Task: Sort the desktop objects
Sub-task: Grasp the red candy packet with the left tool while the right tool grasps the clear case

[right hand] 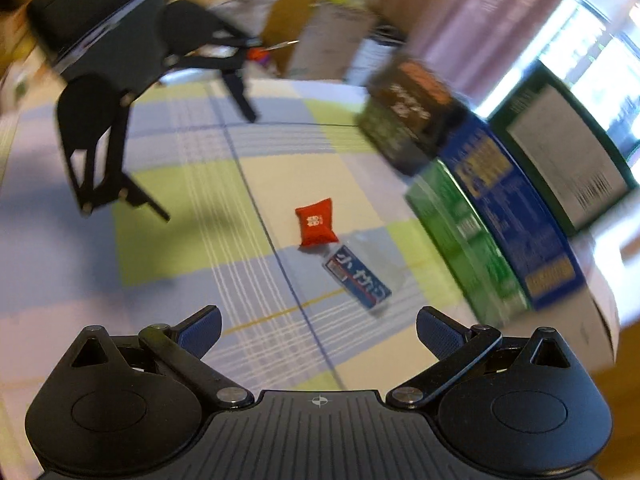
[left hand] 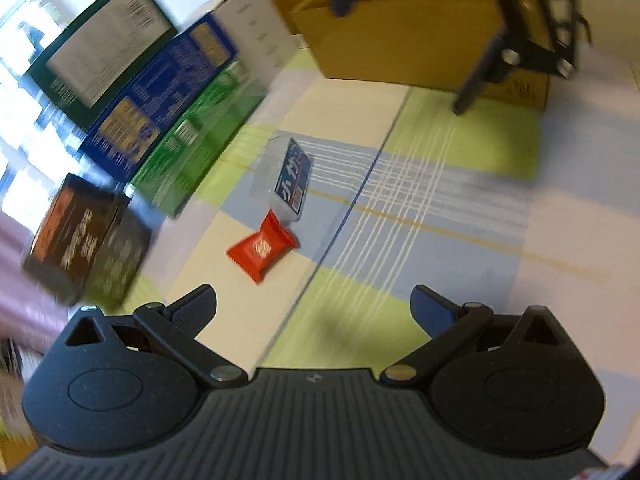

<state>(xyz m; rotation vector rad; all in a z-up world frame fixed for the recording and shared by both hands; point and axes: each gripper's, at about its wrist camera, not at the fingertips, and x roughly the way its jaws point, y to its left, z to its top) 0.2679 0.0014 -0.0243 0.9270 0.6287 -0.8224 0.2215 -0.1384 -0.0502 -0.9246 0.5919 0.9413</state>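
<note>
Both sets of jaws stand wide apart and empty: the left gripper (left hand: 314, 306) and right gripper (right hand: 318, 326) hover above the checked surface (left hand: 460, 208). Ahead lie a red sachet (left hand: 262, 246) and, touching it, a clear blue-labelled packet (left hand: 290, 180). Both look light, soft and probably slippery; pinching across the sachet's puffed middle seems safest. Only the left view shows a cardboard box (left hand: 400, 40); both show stacked cartons (right hand: 500, 220).
</note>
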